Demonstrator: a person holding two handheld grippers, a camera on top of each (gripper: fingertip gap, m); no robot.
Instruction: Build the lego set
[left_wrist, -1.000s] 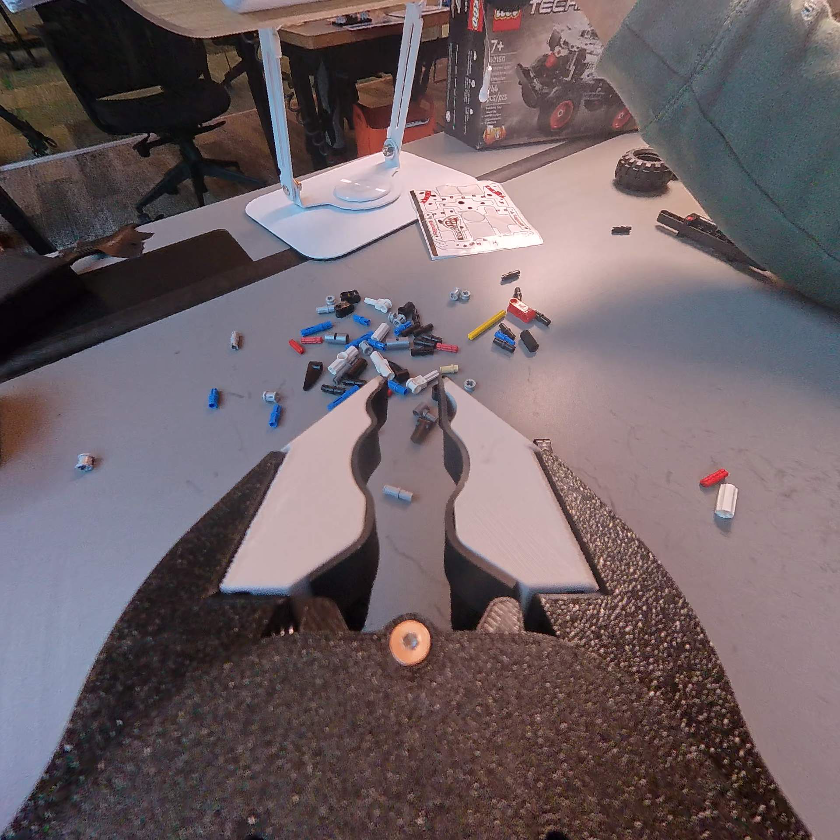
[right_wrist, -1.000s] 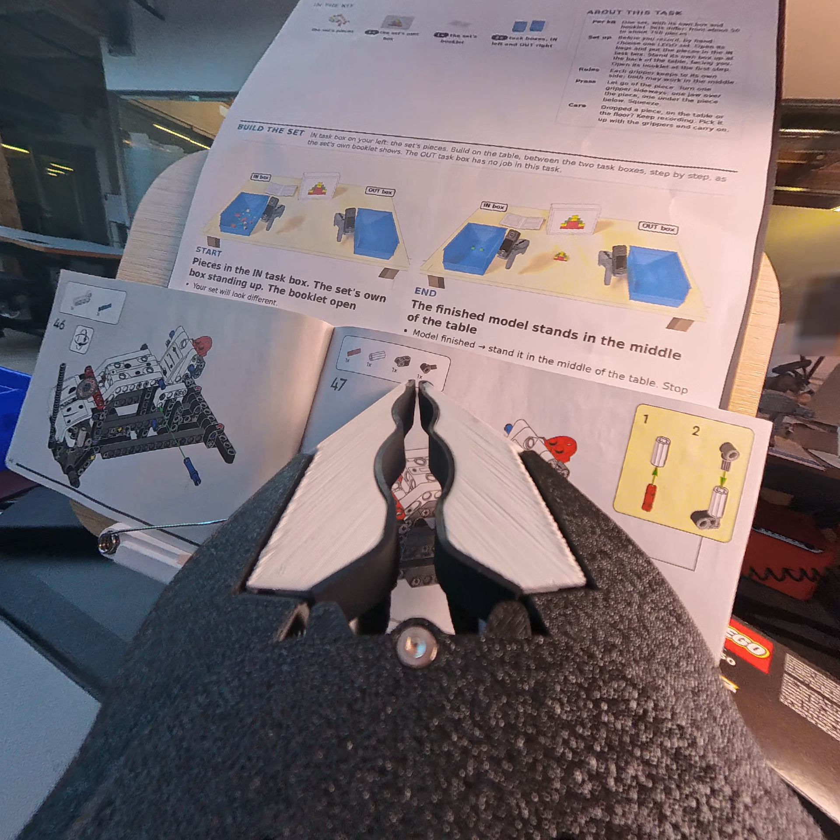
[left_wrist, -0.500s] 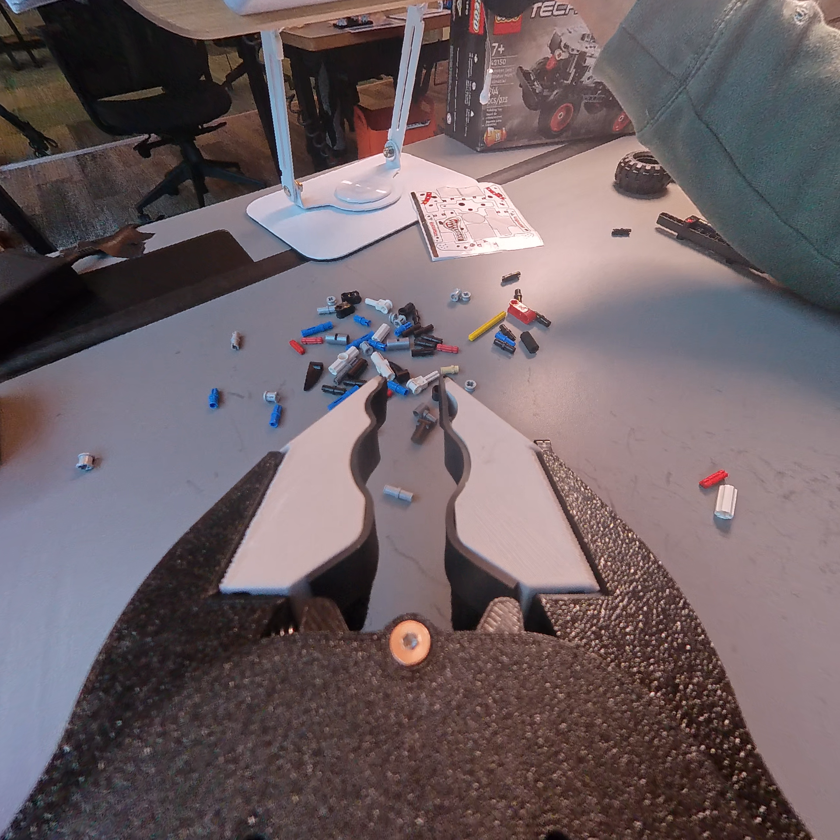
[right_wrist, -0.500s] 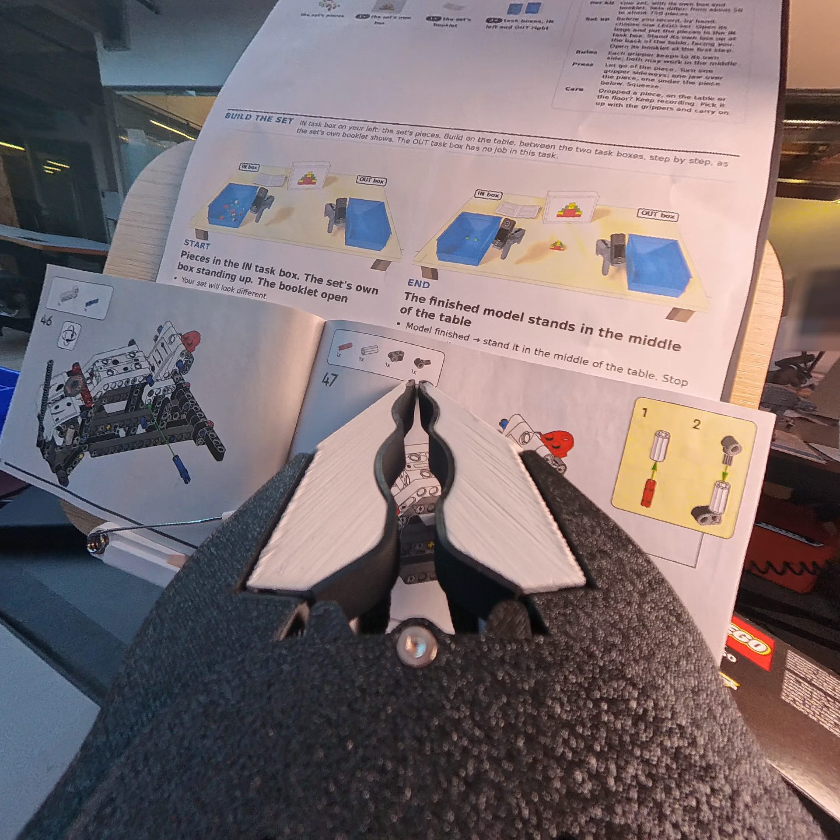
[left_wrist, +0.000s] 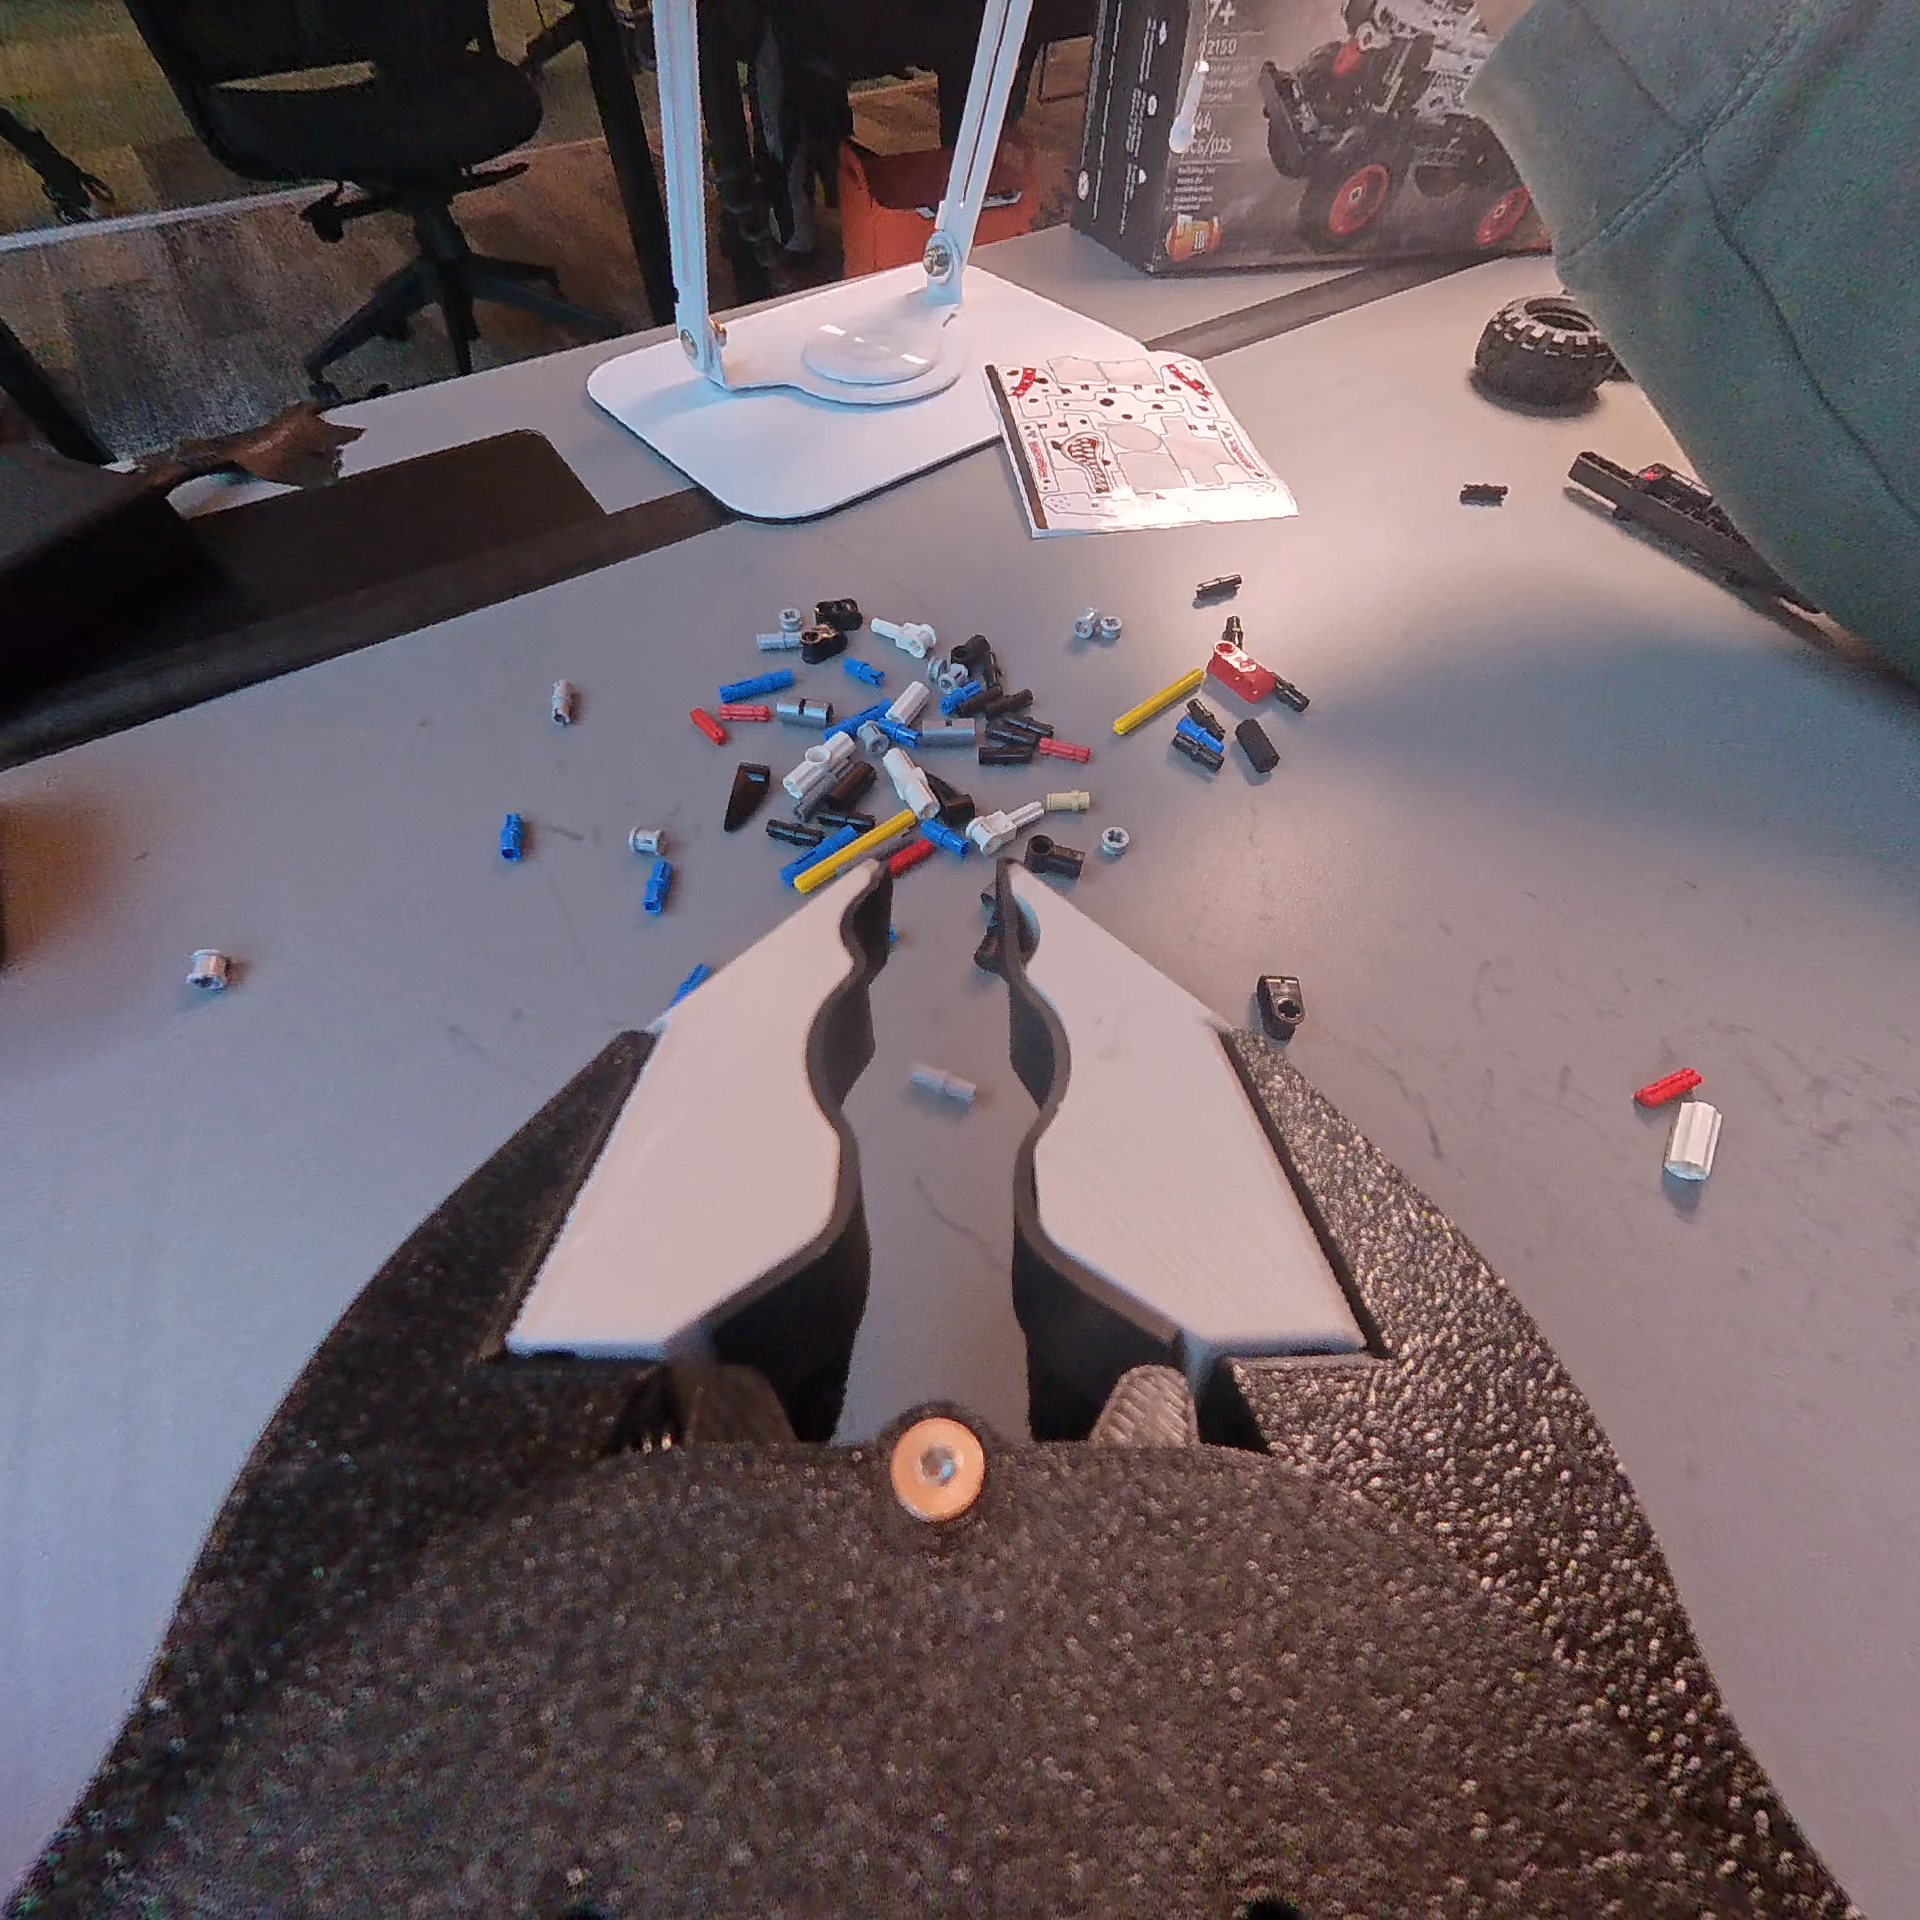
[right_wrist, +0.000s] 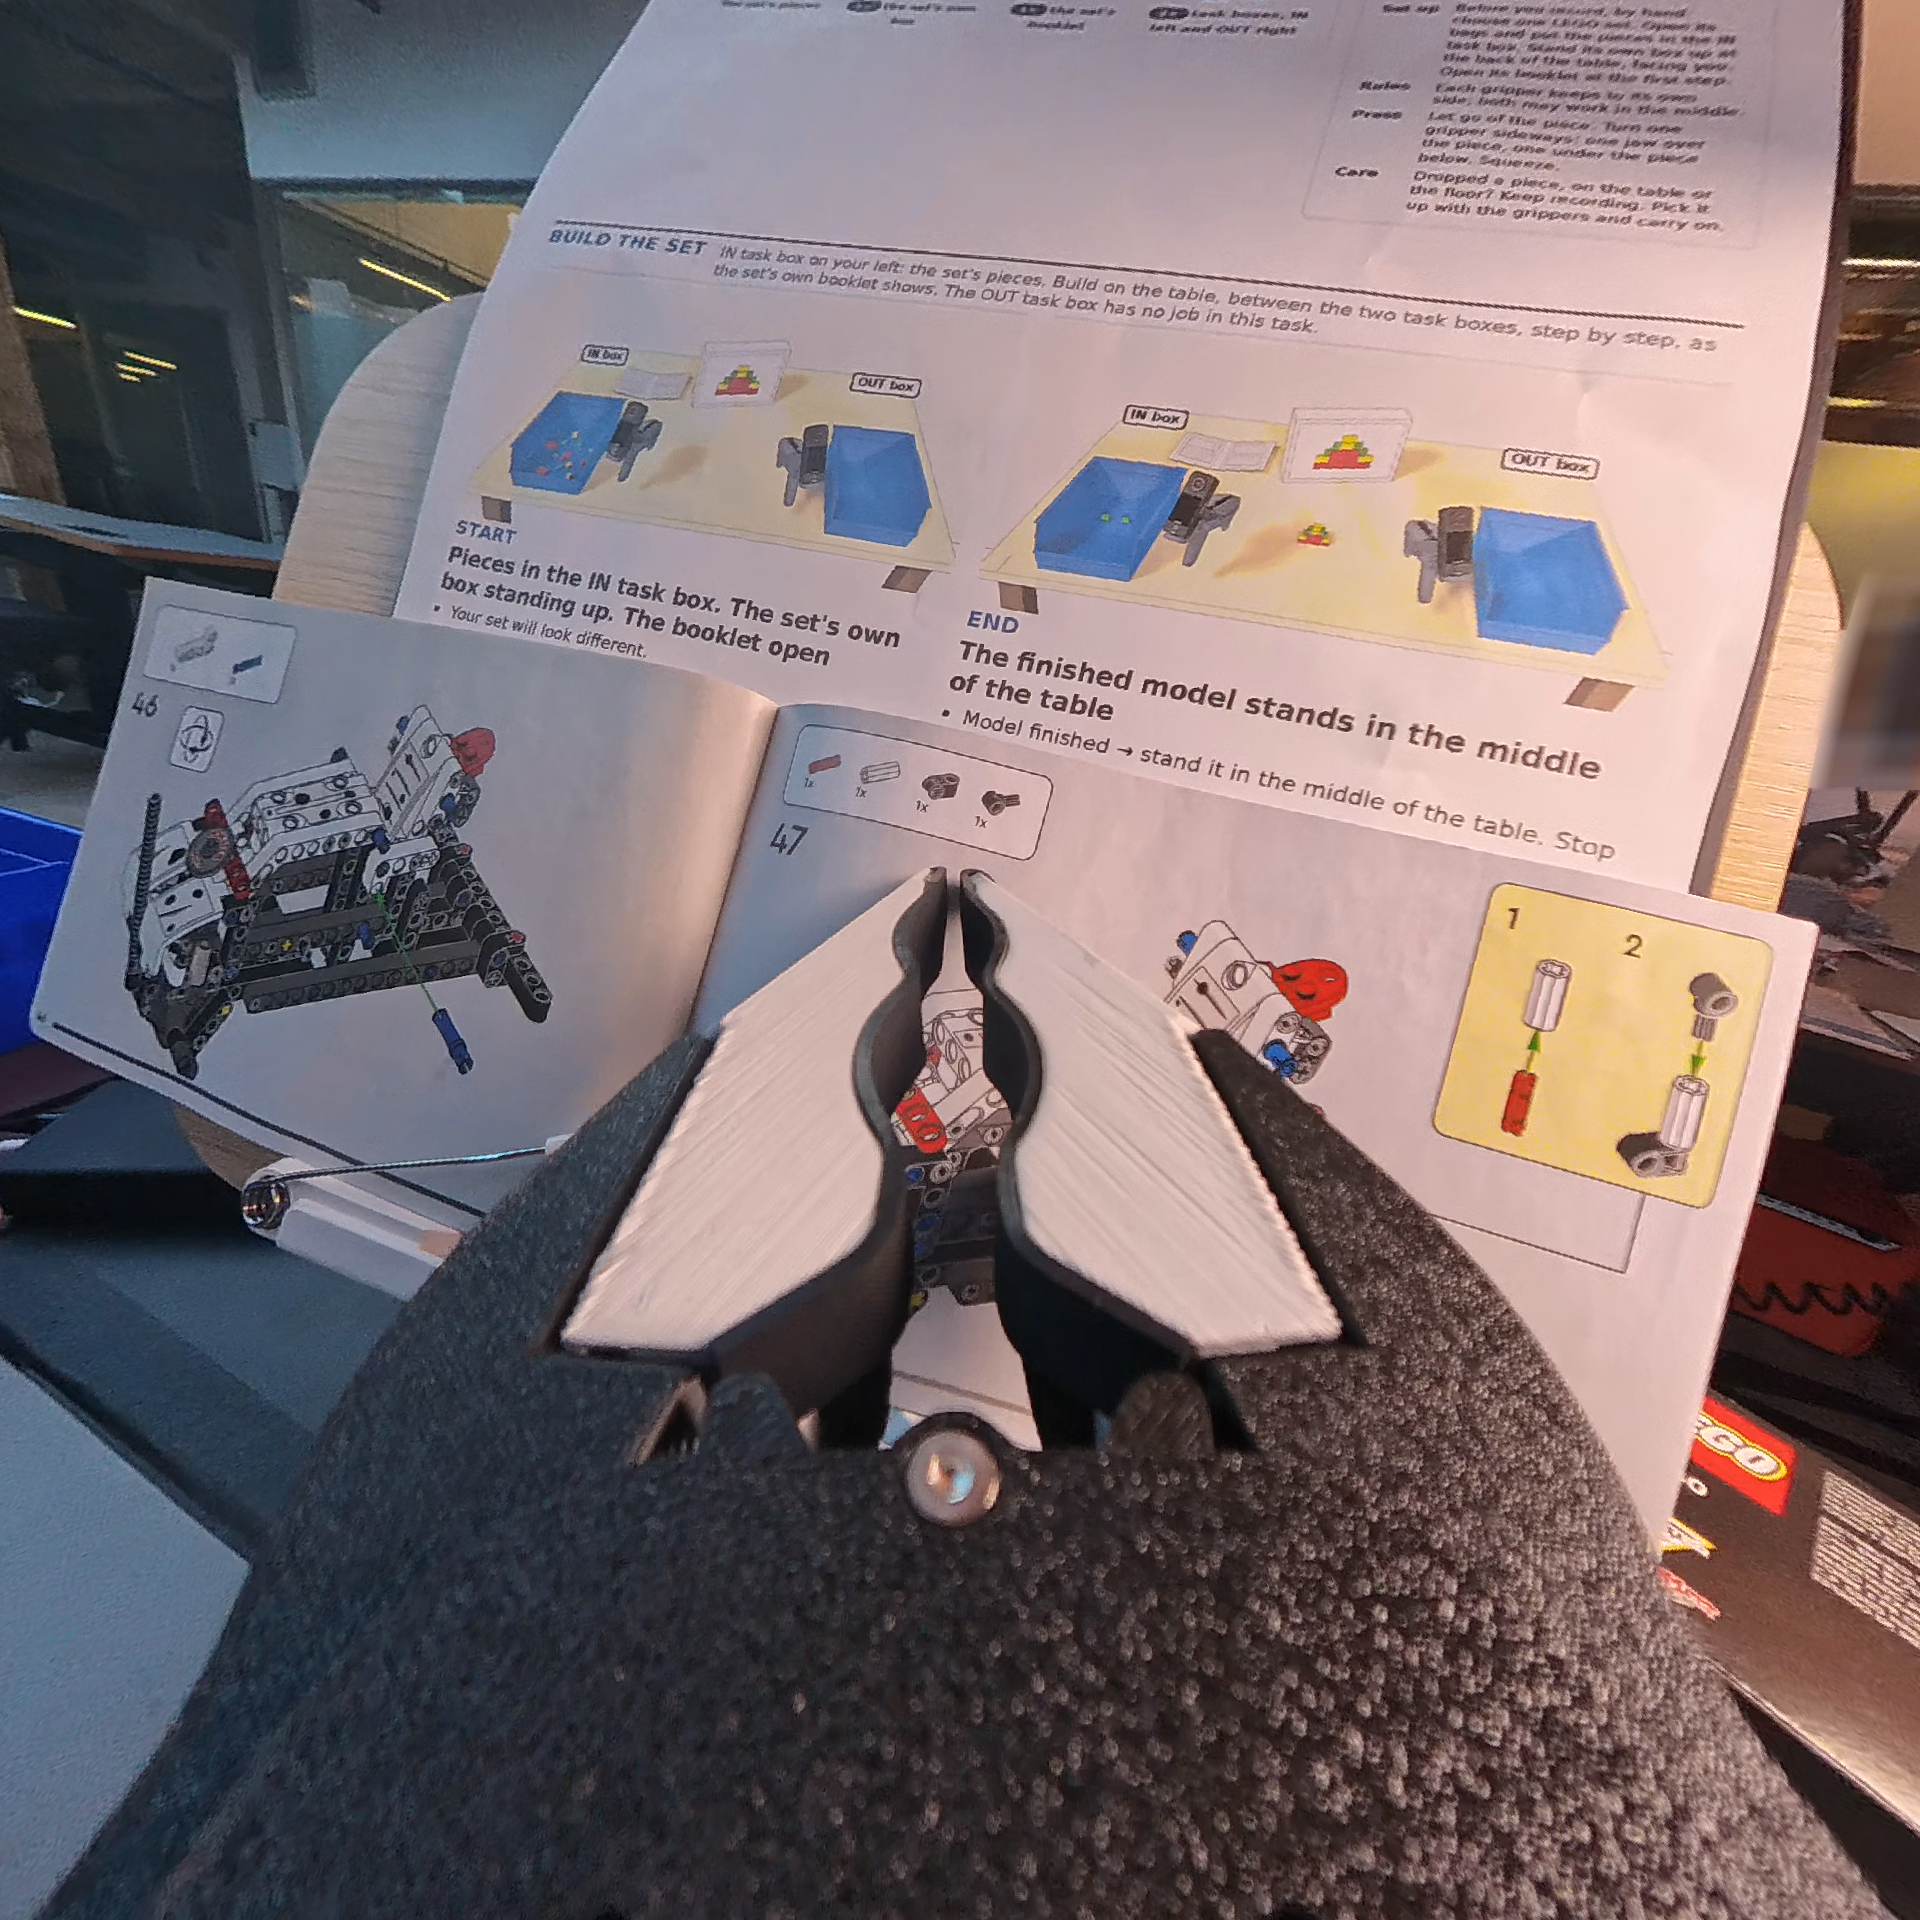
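My left gripper (left_wrist: 943, 883) is open and empty, low over the grey table (left_wrist: 312, 1091). Its tips sit at the near edge of a scattered pile of small Lego pins and connectors (left_wrist: 914, 727). A light grey pin (left_wrist: 942, 1084) lies on the table between the fingers. A black connector (left_wrist: 1280, 1003) lies just right of the right finger. My right gripper (right_wrist: 951, 878) is shut and empty, held up in front of the open building booklet (right_wrist: 416, 883), which stands on an easel under a printed task sheet (right_wrist: 1143, 312).
A red pin (left_wrist: 1667, 1087) and a white cylinder (left_wrist: 1691, 1140) lie to the right. A black tire (left_wrist: 1543, 348), a black beam assembly (left_wrist: 1683, 525), a sticker sheet (left_wrist: 1143, 447), a white stand base (left_wrist: 831, 416) and the Lego box (left_wrist: 1299, 125) are farther back. A green sleeve (left_wrist: 1766, 260) fills the upper right. One gripper's finger ends stand about 40 cm off the other's. The black connector (left_wrist: 1280, 1003) sits 8 cm or so from the ends of my left fingers.
My left gripper has shifted slightly, so a yellow axle and a black connector by its tips now show. My right gripper has drifted a little before the booklet and stays shut.
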